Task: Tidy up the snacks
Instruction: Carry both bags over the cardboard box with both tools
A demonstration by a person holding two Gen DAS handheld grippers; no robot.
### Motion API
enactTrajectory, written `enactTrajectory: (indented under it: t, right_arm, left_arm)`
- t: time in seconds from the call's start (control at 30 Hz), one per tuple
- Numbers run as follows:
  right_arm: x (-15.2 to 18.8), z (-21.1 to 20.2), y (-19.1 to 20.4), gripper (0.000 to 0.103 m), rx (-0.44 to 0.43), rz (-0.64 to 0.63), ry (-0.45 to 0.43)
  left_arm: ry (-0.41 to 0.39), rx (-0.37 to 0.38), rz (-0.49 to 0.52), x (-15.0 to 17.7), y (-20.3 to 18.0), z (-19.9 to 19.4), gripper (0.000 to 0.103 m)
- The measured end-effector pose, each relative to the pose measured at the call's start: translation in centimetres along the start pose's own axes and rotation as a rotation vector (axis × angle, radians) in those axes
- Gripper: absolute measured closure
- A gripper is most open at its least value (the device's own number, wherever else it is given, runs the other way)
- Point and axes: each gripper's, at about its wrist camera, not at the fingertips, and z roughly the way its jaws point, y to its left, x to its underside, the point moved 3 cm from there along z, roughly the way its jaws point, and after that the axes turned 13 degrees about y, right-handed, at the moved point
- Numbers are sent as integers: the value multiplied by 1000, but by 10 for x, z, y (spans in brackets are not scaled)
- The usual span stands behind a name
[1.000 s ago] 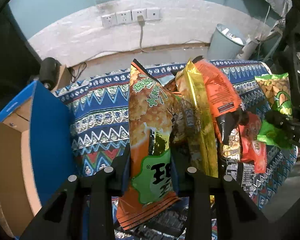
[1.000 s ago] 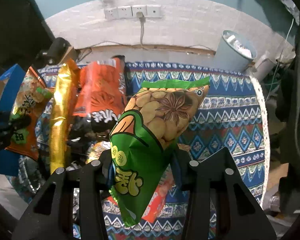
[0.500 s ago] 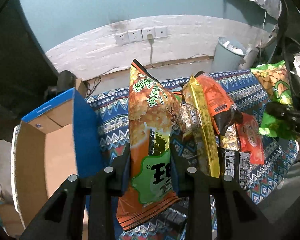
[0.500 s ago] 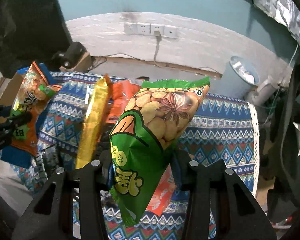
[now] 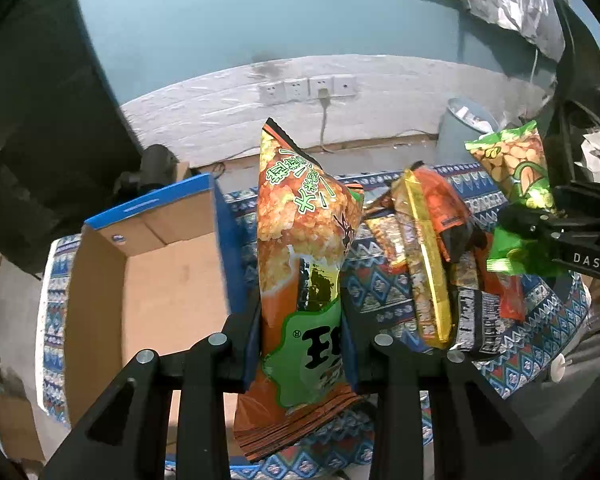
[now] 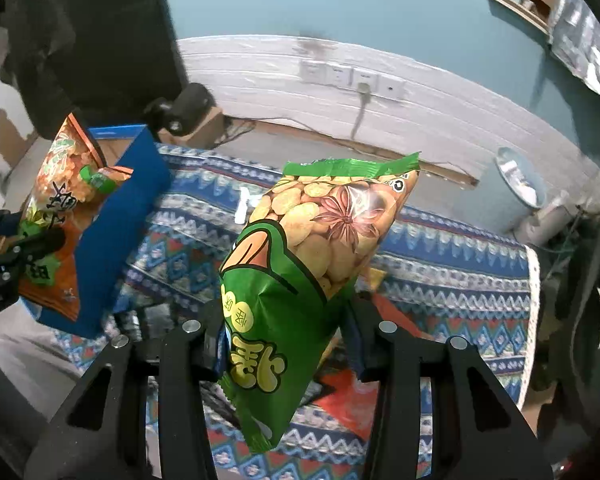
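My left gripper (image 5: 300,344) is shut on an orange snack bag (image 5: 304,248) with green lettering, held upright above the patterned cloth. To its left an open cardboard box (image 5: 140,280) with blue outer walls shows its bare inside. My right gripper (image 6: 286,328) is shut on a green bag of broad beans (image 6: 300,272), lifted clear of the table. In the left wrist view that green bag (image 5: 516,184) and the right gripper (image 5: 540,228) hang at the far right. The right wrist view shows the orange bag (image 6: 60,200) and the box (image 6: 120,220) at far left.
A heap of snack packets (image 5: 432,256), gold, orange, red and black, lies on the blue patterned tablecloth (image 6: 440,264). A grey bin (image 5: 464,132) stands behind the table by a white wall with sockets (image 5: 308,88). A dark camera-like object (image 6: 184,108) sits behind the box.
Both grippers have risen and drawn back with their bags held. In the left wrist view the box's inside has come into sight; the right gripper has rolled, tilting its view.
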Motion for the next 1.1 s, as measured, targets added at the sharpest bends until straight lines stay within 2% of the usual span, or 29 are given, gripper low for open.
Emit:
enactTrajectory:
  t: [0.1,0.5,1.1]
  right_arm:
    - [-7,1,14,60,-2,-22,1]
    - [-42,2,84,60,-59,-129,-3]
    - [-79,24,217,60,-144,-317,42]
  left_arm:
    - [-15,-29,-7,4,9,-5,69]
    - [-9,-17,-134,22,70,-7,69]
    - [50,-56,-309,53,149,11,69]
